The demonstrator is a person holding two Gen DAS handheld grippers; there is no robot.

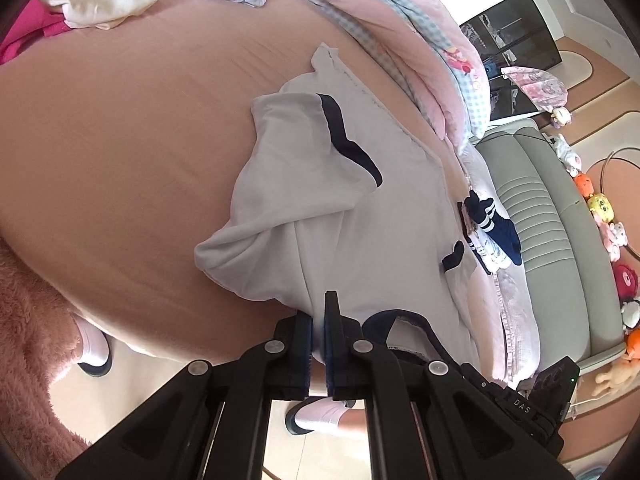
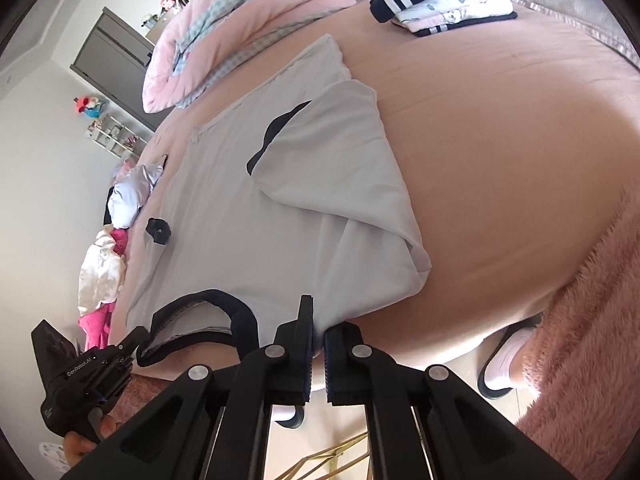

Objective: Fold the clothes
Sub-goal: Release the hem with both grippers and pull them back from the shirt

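The white T-shirt (image 1: 360,216) with navy trim lies mid-frame on the pink bedsheet (image 1: 120,160). The left gripper (image 1: 319,320) and the right gripper (image 2: 319,320) each pinch its near edge. Only the right wrist view shows the folded clothes stack (image 2: 448,4) upper right; only the left shows plush toys (image 1: 600,208) at right.

The bed (image 1: 120,140) wears a salmon-pink sheet. A pink and blue-checked quilt (image 1: 404,40) lies bunched along its far edge. Beside the bed, past the quilt, stands a grey-green padded headboard (image 1: 536,208), with a row of plush toys (image 1: 604,216) behind it. A dark cabinet (image 2: 116,64) stands against the wall beyond the bed.
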